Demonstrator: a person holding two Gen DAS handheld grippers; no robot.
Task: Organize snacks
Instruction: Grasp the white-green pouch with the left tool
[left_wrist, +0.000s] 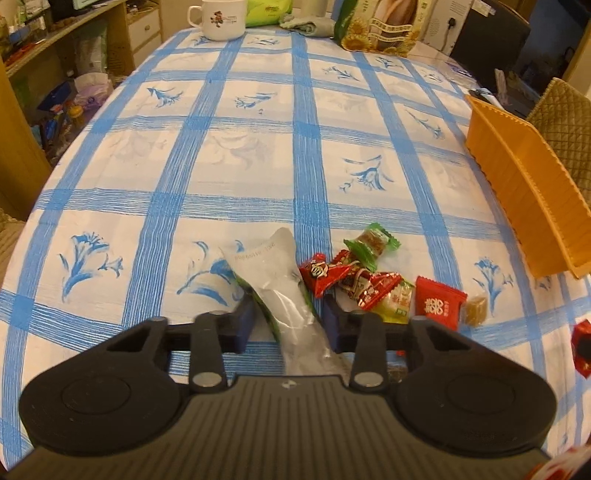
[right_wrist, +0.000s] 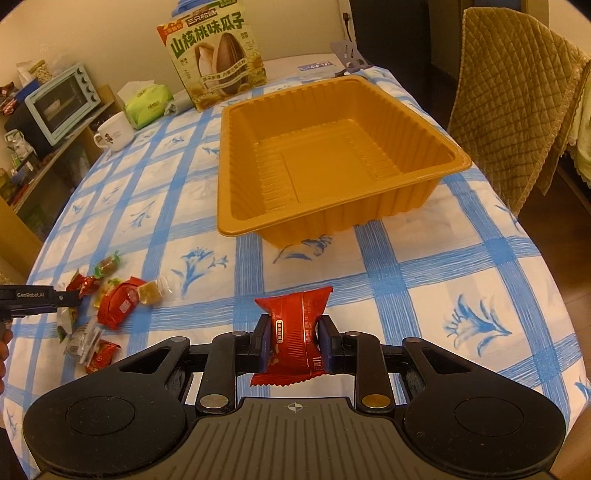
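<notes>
Right hand-held gripper (right_wrist: 291, 341) first: I see its two blue pads (right_wrist: 263, 345) pressed against the sides of a red snack packet (right_wrist: 293, 334), which stands clamped between them above the bench (right_wrist: 406, 280) with its blue-checked floral cloth. Beyond it, toward the far side, sits the orange ribbed plastic tray (right_wrist: 369, 206), and I can see nothing lying inside it. Far behind the tray stands a box of sunflower seeds (right_wrist: 216, 59), with a green tissue pack (right_wrist: 147, 103) and a white mug (right_wrist: 116, 131) to its left. On my left hand-held gripper (left_wrist: 288, 317) the fingers are partly closed around a clear and green wrapped snack (left_wrist: 275, 284) that runs between them; both pads look to be touching it, though I cannot tell how firmly. Just to the right of that gripper lies the loose pile: a green-wrapped candy (left_wrist: 371, 242) farthest, crinkled red foil candies (left_wrist: 345, 275) nearer, a red square packet (left_wrist: 437, 302) beside them, and a small clear-wrapped brown sweet (left_wrist: 476, 306) touching its right edge. From this view the tray's side wall stands well apart at the right.
</notes>
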